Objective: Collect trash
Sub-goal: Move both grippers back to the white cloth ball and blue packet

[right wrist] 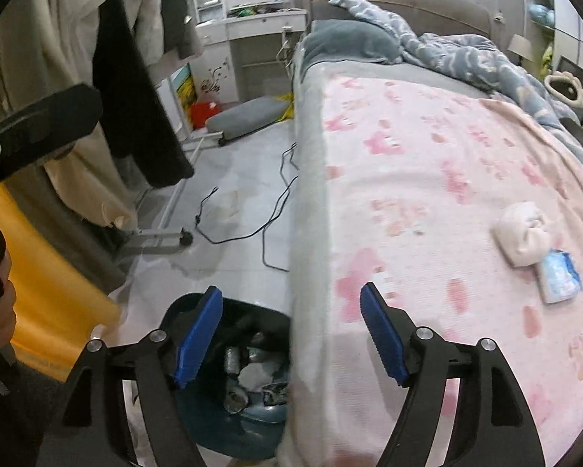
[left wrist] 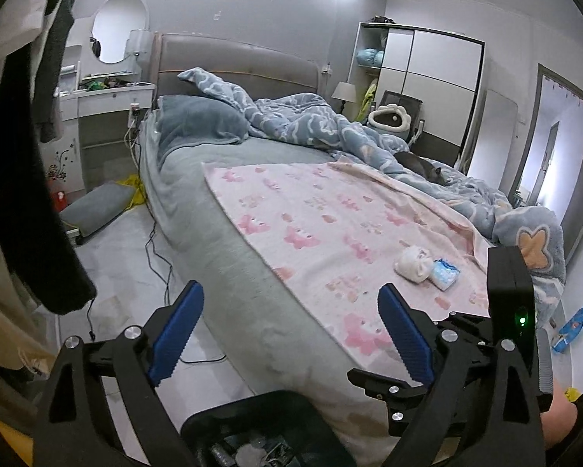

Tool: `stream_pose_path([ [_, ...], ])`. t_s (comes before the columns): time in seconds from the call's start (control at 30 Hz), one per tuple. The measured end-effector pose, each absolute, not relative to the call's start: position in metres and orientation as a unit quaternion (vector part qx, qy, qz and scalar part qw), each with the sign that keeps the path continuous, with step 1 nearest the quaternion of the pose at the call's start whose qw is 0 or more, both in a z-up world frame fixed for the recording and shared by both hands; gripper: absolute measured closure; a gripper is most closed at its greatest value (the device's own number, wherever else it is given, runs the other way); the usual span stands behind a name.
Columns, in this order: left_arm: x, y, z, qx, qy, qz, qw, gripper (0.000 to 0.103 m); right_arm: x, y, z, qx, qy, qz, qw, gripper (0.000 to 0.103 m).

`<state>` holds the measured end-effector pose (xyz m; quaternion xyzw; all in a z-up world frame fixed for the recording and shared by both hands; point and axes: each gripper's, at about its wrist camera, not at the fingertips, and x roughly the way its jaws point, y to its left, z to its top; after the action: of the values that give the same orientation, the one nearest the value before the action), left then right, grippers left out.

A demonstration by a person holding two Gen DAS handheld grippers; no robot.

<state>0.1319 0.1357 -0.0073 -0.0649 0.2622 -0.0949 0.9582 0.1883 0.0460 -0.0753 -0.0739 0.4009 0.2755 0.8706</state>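
Beside the bed, both claws hang with their blue pads spread wide and nothing between them. Under the right gripper stands the dark trash bin on the floor against the mattress side, with cans and crumpled paper inside; the left gripper also hovers above its rim. On the pink blanket, well ahead and to the right of both claws, lie a crumpled white wad and, touching it, a blue-and-white packet. Print on the packet is too blurred to read.
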Motion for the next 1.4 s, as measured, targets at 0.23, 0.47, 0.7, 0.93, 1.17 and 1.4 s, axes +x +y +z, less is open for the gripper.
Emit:
stream_pose_path([
  [0.23,0.157,0.102,-0.005,-0.047,0.267,-0.108,0.956,0.008,0.207,0.004,-0.066,-0.068,0.388,0.255,0.883,0.025],
  [0.47,0.189,0.072,-0.006,-0.049,0.276,-0.121,0.952,0.007,0.235,-0.039,-0.061,-0.051,0.38,0.228,0.895,0.017],
  [0.7,0.222,0.042,-0.011,-0.054,0.287,-0.136,0.947,0.007,0.262,-0.081,-0.064,-0.049,0.377,0.203,0.902,0.015],
  [0.93,0.258,0.004,-0.024,-0.048,0.3,-0.157,0.94,0.007,0.293,-0.127,-0.074,-0.048,0.383,0.174,0.906,0.012],
  [1.17,0.29,-0.03,-0.045,-0.045,0.322,-0.183,0.928,0.007,0.316,-0.148,-0.092,-0.06,0.411,0.169,0.894,0.009],
  [1.4,0.311,-0.062,-0.07,-0.041,0.352,-0.218,0.909,0.007,0.328,-0.161,-0.111,-0.054,0.442,0.184,0.876,0.006],
])
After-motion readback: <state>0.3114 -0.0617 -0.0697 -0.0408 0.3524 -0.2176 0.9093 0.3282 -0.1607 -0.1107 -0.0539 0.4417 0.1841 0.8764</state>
